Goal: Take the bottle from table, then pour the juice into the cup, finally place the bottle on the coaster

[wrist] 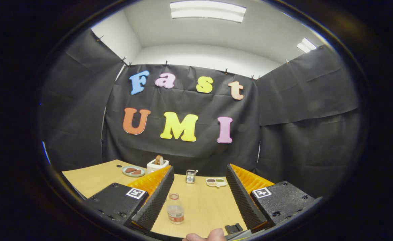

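With the tool (pixel 199 187) spread wide and empty, lower and advance it until the small clear plastic bottle (pixel 175 209), standing upright on the light wooden counter (pixel 209 204) beside the left finger, sits centred between both ridged pads, then close on its body.

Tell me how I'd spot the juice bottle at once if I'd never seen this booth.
Start at the light wooden table before the black cloth wall. The tool is open, its two ribbed fingers spread wide over the tabletop. The bottle stands upright between them, close to the left-hand one: small, clear, with a reddish band at its base, unlike the plate, white toaster and metal rack farther back.
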`<state>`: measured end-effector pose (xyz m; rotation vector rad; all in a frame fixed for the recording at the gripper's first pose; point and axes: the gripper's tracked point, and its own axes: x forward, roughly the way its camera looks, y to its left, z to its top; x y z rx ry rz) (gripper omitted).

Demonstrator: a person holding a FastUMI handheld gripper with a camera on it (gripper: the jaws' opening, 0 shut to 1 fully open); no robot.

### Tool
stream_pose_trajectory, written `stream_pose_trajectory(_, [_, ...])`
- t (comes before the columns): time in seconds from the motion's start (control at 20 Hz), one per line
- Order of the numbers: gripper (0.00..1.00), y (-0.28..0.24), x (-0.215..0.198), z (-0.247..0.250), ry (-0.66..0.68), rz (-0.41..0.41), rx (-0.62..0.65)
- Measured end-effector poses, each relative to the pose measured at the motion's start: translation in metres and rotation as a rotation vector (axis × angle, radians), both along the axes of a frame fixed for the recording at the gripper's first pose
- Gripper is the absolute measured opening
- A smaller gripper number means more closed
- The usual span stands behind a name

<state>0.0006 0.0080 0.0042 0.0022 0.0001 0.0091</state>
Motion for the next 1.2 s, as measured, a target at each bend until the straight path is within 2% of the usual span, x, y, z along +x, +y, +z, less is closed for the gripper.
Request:
stream_pose_trajectory(0.8, [1.0, 0.0, 0.003, -0.007, 0.014, 0.005, 0.012])
stream_pose_trajectory(1.2, [1.0, 0.005, 0.01, -0.038, 0.111, 0.043, 0.001])
